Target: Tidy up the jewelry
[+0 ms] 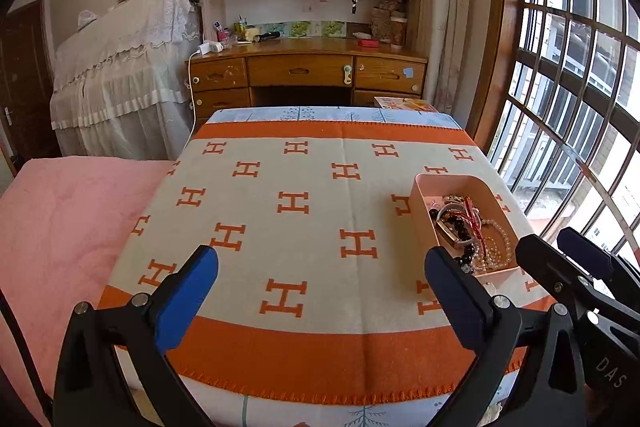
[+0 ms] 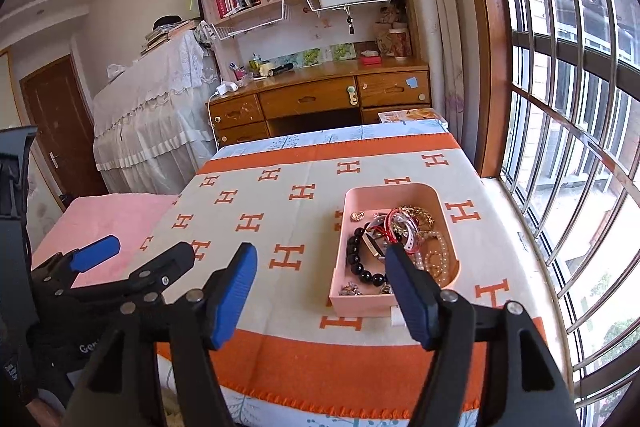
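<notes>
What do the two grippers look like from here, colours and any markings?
Both are black plastic frames with silver rivets and ribbed blue pads. The left gripper and right gripper match. White lettering "DAS" shows on the right one's body in the left wrist view. No sleeves or cables are clearly visible.

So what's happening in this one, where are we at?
A person holds two grippers over a table covered by an orange-and-cream blanket. The jewelry, beads, bangles and chains, lies piled in a pink tray near the window. The left gripper and right gripper are both open and empty, short of the tray. Nothing else lies on the blanket.
</notes>
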Tool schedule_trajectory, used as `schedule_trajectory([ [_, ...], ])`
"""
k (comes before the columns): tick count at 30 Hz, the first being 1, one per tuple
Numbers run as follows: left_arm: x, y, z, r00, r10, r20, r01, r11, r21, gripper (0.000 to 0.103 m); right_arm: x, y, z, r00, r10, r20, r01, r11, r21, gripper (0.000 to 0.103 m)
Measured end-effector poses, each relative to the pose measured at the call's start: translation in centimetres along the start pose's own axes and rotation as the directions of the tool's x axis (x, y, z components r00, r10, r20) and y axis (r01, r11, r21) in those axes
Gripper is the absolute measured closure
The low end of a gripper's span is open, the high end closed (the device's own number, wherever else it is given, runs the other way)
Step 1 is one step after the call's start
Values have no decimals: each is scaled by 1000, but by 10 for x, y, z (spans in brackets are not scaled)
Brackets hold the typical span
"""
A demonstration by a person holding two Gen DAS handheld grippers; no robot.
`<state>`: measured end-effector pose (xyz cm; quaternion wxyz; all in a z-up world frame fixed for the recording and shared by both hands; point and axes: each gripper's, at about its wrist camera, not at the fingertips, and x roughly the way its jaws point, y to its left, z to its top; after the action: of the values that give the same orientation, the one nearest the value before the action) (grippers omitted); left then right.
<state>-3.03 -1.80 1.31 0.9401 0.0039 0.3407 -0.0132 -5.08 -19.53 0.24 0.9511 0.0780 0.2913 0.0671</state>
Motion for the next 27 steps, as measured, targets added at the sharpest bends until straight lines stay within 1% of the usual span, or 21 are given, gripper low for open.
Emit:
schedule_trajectory([
  [6, -5, 0, -4, 999, 36, 4, -36, 999, 4, 1, -5, 2, -7, 1000, -13, 12, 13, 1000, 6, 36],
  [15, -5, 1, -4, 999, 54, -1, -54, 999, 3, 1, -4, 2, -9, 1000, -3, 8, 3, 1000, 15, 36],
  [27, 1, 1, -6, 998, 59, -21, -59, 998, 6, 1, -1, 3, -10, 1000, 1, -9, 0, 1000, 25, 36],
])
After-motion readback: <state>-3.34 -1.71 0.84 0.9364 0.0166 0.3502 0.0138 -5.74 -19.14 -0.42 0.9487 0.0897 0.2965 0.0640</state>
